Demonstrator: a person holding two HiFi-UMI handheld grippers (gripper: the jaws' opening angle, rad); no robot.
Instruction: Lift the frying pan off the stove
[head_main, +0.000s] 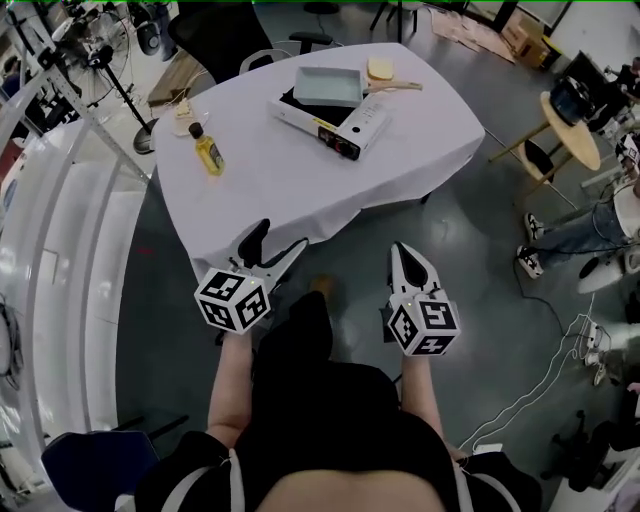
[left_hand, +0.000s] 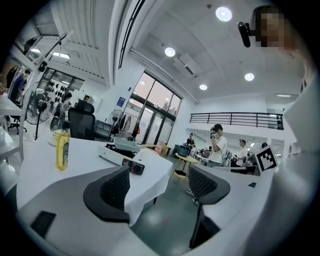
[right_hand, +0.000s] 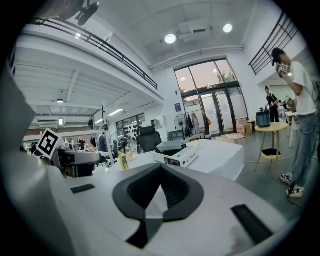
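Note:
A pale rectangular frying pan (head_main: 328, 87) with a wooden handle (head_main: 396, 86) sits on a white portable stove (head_main: 338, 122) at the far side of the white-clothed table (head_main: 290, 180). Both grippers hang in the air short of the table's near edge, well away from the pan. My left gripper (head_main: 278, 250) is open and holds nothing; its view shows the stove (left_hand: 122, 156) and pan (left_hand: 127, 145) beyond the spread jaws. My right gripper (head_main: 405, 258) is shut and holds nothing; its view shows the stove (right_hand: 182, 156) and pan (right_hand: 171, 145) past the closed tips.
A yellow oil bottle (head_main: 208, 150) and a small dish (head_main: 184, 122) stand on the table's left part, a yellow block (head_main: 380, 68) behind the pan. A round wooden side table (head_main: 570, 125) and a seated person's legs (head_main: 580, 235) are at the right. Cables (head_main: 540, 380) cross the floor.

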